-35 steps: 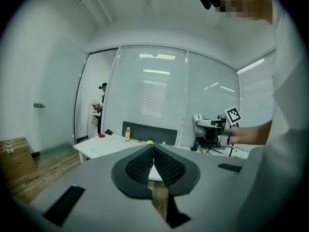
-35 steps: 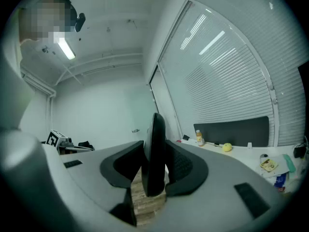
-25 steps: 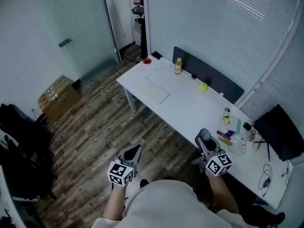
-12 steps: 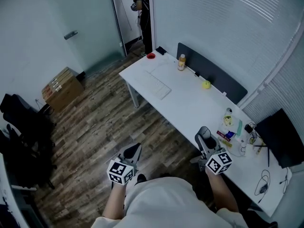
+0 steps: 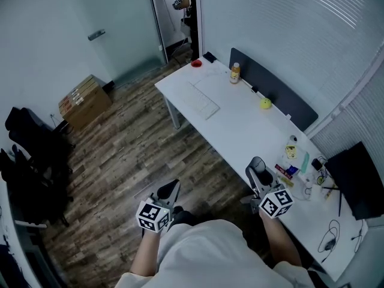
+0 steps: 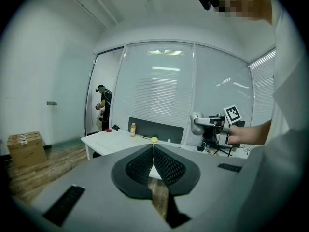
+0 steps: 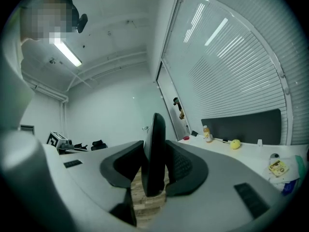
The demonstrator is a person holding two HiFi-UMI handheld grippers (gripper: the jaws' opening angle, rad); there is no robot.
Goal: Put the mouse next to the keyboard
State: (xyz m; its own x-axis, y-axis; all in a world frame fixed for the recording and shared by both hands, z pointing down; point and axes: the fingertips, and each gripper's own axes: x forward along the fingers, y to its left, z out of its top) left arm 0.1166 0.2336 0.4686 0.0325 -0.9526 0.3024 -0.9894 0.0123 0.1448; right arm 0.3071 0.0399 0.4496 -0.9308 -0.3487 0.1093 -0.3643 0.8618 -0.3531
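Dark flat slab, apparently the mouse (image 7: 153, 146), stands on edge clamped between pads of right gripper (image 5: 258, 174). It is well apart from flat white keyboard (image 5: 202, 101), which lies toward far end of long white desk (image 5: 240, 134). Left gripper (image 5: 170, 191) has jaws pressed together with nothing between, and hangs over wood floor, also well apart from keyboard. Judged: pick-up done. Left to do: carry to keyboard, set-down beside it. Desk just beside keyboard looks bare.
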